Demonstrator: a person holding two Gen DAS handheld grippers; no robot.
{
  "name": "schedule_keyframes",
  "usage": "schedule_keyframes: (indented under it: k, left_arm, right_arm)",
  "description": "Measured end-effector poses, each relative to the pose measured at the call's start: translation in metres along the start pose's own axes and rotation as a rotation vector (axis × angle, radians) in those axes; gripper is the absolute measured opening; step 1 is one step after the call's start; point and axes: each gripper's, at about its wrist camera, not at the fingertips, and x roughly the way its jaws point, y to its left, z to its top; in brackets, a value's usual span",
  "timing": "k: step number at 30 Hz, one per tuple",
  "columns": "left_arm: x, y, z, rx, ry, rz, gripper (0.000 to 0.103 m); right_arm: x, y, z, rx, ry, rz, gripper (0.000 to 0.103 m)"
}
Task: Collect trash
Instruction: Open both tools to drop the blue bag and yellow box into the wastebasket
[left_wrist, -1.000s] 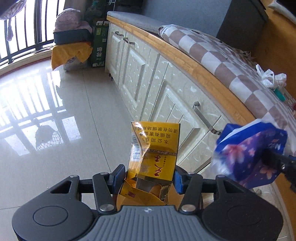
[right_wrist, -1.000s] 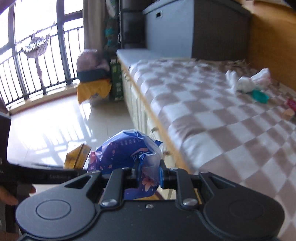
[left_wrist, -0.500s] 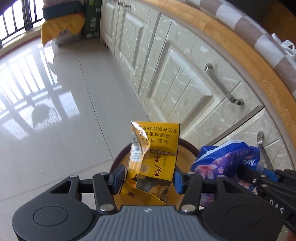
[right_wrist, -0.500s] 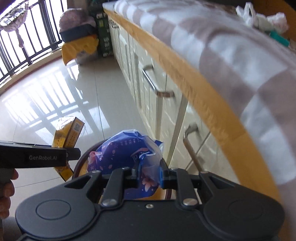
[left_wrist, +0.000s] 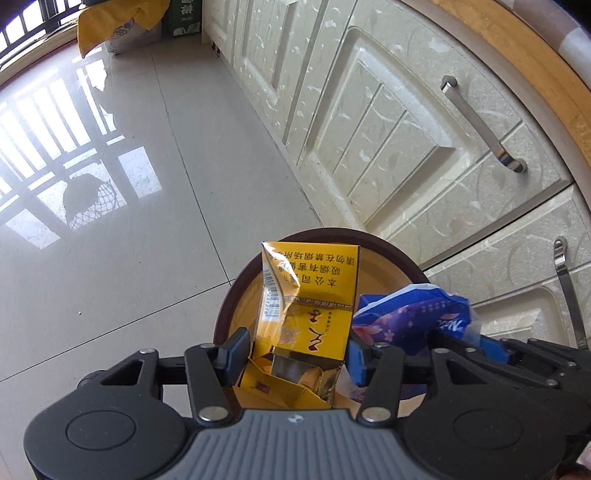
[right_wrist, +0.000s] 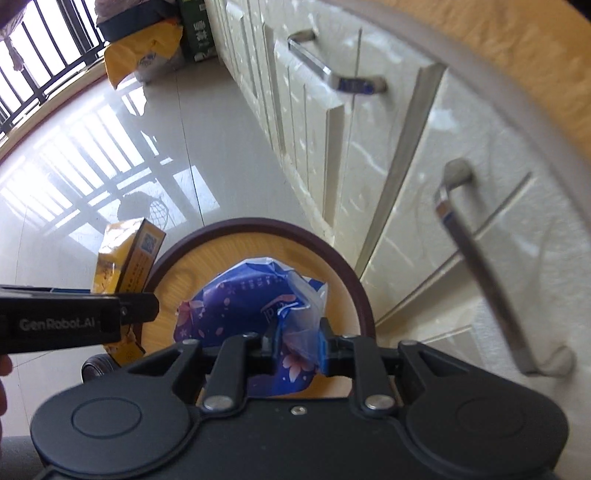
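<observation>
My left gripper (left_wrist: 295, 350) is shut on a torn yellow cigarette pack (left_wrist: 310, 295) and holds it upright over a round bin (left_wrist: 391, 251) with a dark brown rim and wood-coloured inside. My right gripper (right_wrist: 297, 345) is shut on a crumpled blue and purple flowered wrapper (right_wrist: 243, 302) and holds it above the same bin (right_wrist: 354, 280). The wrapper (left_wrist: 410, 314) shows in the left wrist view, just right of the pack. The pack (right_wrist: 125, 258) and the left gripper show at the left of the right wrist view.
The bin stands on a glossy pale tile floor (left_wrist: 110, 221) close to cream cabinet drawers (left_wrist: 406, 122) with metal bar handles (right_wrist: 491, 266) under a wooden ledge. A yellow cloth (left_wrist: 118, 22) and a green box lie far back by the window railing.
Both grippers have come down from the level of the checked bedding to just above the bin. Each keeps its hold on its piece of trash.
</observation>
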Motion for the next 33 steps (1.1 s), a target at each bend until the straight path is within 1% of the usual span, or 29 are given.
schedule_keyframes:
  k: [2, 9, 13, 16, 18, 20, 21, 22, 27, 29, 31, 33]
  left_arm:
    - [0.004, 0.000, 0.001, -0.002, 0.004, -0.001, 0.054]
    - [0.013, -0.003, 0.002, 0.009, 0.017, 0.003, 0.054]
    - [0.016, -0.005, 0.000, 0.022, 0.023, 0.005, 0.054]
    - [0.019, -0.007, -0.001, 0.030, 0.030, 0.007, 0.054]
    - [0.021, -0.008, -0.003, 0.032, 0.032, 0.005, 0.054]
    - [0.023, -0.010, -0.004, 0.035, 0.032, -0.001, 0.056]
    - [0.024, -0.010, -0.004, 0.041, 0.033, -0.005, 0.060]
    - [0.024, -0.012, -0.005, 0.048, 0.035, -0.003, 0.062]
    - [0.029, -0.010, -0.007, 0.052, 0.064, 0.036, 0.066]
    - [0.031, -0.007, -0.008, 0.049, 0.078, 0.054, 0.070]
    - [0.032, -0.005, -0.009, 0.055, 0.086, 0.072, 0.081]
    - [0.031, -0.004, -0.010, 0.054, 0.083, 0.082, 0.085]
  right_arm:
    - [0.005, 0.002, 0.001, 0.001, 0.006, 0.001, 0.028]
    - [0.006, -0.006, 0.000, 0.007, 0.013, 0.003, 0.034]
    - [0.004, -0.013, -0.001, 0.009, 0.015, 0.023, 0.038]
    - [0.003, -0.015, -0.003, 0.001, 0.022, 0.023, 0.042]
    - [0.005, -0.014, -0.003, -0.006, 0.024, 0.018, 0.044]
    - [0.005, -0.014, -0.004, -0.012, 0.025, 0.017, 0.048]
    - [0.005, -0.014, -0.004, -0.015, 0.027, 0.019, 0.048]
    - [0.004, -0.015, -0.005, -0.018, 0.029, 0.019, 0.049]
    - [0.003, -0.017, -0.008, -0.037, 0.044, 0.008, 0.049]
    - [0.002, -0.018, -0.010, -0.044, 0.048, 0.011, 0.049]
    - [0.000, -0.018, -0.010, -0.050, 0.051, 0.012, 0.049]
    - [-0.002, -0.019, -0.012, -0.059, 0.052, 0.012, 0.050]
